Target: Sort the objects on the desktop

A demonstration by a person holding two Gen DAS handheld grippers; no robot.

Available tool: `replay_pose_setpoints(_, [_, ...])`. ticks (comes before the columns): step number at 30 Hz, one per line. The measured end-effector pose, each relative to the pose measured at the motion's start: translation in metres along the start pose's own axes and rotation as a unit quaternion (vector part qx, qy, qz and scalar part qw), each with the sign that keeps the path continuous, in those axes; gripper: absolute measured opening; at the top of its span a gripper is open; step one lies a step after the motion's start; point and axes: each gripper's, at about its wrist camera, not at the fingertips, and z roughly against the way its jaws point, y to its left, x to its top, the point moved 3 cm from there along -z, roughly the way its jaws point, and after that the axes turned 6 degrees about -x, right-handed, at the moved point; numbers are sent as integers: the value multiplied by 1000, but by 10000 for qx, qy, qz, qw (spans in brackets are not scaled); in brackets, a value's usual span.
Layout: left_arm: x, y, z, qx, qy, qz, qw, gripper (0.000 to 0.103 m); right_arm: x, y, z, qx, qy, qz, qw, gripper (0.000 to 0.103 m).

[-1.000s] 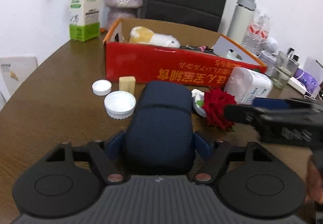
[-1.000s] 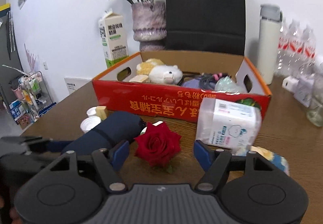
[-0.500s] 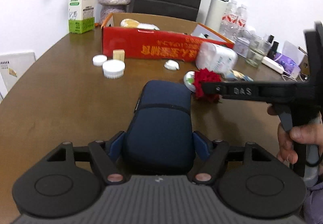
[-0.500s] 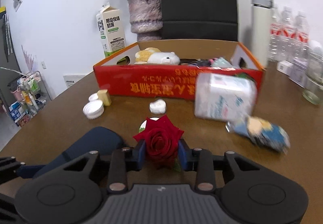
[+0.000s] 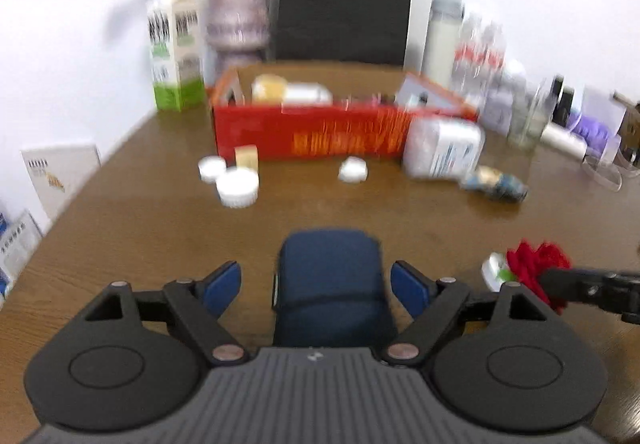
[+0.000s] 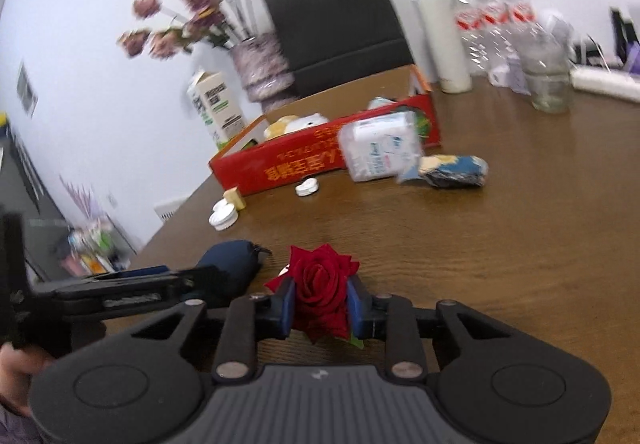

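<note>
Pulled away from the red box [image 6: 320,168] (toy inside): rose [image 6: 320,294] clamped in right tool [image 6: 321,310].

Right tongs [image 6: 320,306]: black linkage, blue pads, ribbed grey body. Between the pads: rose [image 6: 320,296], deep red, with a green leaf at its lower edge. Left tongs [image 5: 316,286]: same black, blue and grey scheme. Between their pads: pouch [image 5: 330,284], plain navy blue. Tabletop [image 5: 360,212]: brown wood grain. Ahead of both tongs: box [image 5: 320,136], red with orange-yellow lettering; two round caps [image 5: 236,186], white; carton [image 5: 176,52], white with dark print and a green base.
</note>
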Motion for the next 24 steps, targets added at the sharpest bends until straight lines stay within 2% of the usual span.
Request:
replay_pose_setpoints(2, [-4, -6, 17, -225, -155, 42, 9996, 86, -1, -10, 3, 134, 36, -285, 9995, 25])
replay_pose_setpoints(4, [-11, -20, 32, -623, -344, -146, 9974, 87, -2, -18, 2, 430, 126, -615, 9971, 24])
replay_pose_setpoints(7, [-24, -46, 37, -1431, -364, -797, 9858, 90, -2, -20, -3, 780, 243, -836, 9931, 23])
replay_pose_setpoints(9, [-29, -50, 32, -1858, -294, -798, 9789, 89, -2, -17, -1, 896, 273, -800, 9924, 23])
replay_pose_setpoints(11, [-28, -47, 26, -2139, -157, -442, 9757, 83, -3, -16, 2, 1083, 335, -835, 9900, 23])
replay_pose_setpoints(12, [-26, -43, 23, -2302, -85, -207, 9729, 83, -3, -16, 6, 1192, 336, -885, 9883, 22])
replay_pose_setpoints(15, [-21, -34, 19, -2697, 65, 578, 9612, 79, -2, -24, 17, 1287, 197, -1068, 9857, 22])
replay_pose_setpoints(19, [-20, -18, 19, -3074, -30, 1558, 9387, 75, -7, -31, 21, 1392, 278, -1212, 9824, 22])
replay_pose_setpoints(21, [-19, -13, 16, -3181, -22, 1948, 9278, 67, -12, -31, 20, 1457, 358, -1233, 9810, 22])
replay_pose_setpoints(23, [-19, -8, 9, -3241, 137, 2241, 9190, 50, -15, -30, 18, 1479, 400, -1206, 9808, 22])
replay_pose_setpoints(24, [-19, -5, 6, -3267, 203, 2399, 9140, 47, -16, -29, 18, 1518, 414, -1211, 9801, 22])
